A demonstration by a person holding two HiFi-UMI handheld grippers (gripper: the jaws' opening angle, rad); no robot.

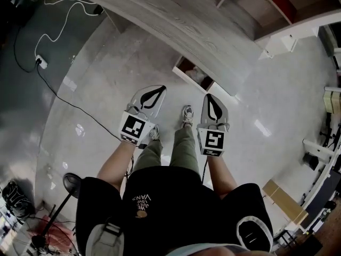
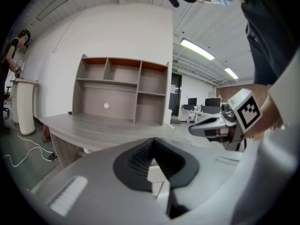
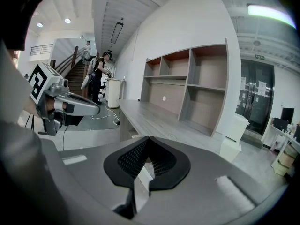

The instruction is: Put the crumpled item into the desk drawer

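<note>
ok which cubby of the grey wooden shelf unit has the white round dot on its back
The wide lower cubby of the grey wooden shelf unit, just under the two small top cubbies; only its back panel carries the white round dot.

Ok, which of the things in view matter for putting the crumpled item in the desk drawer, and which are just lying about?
For the job:
desk
its open drawer
left hand-held gripper and right hand-held gripper, both shut and empty
The crumpled item can't be made out.

Lying about:
white cable and black cable on the floor
shelf unit on the desk
</note>
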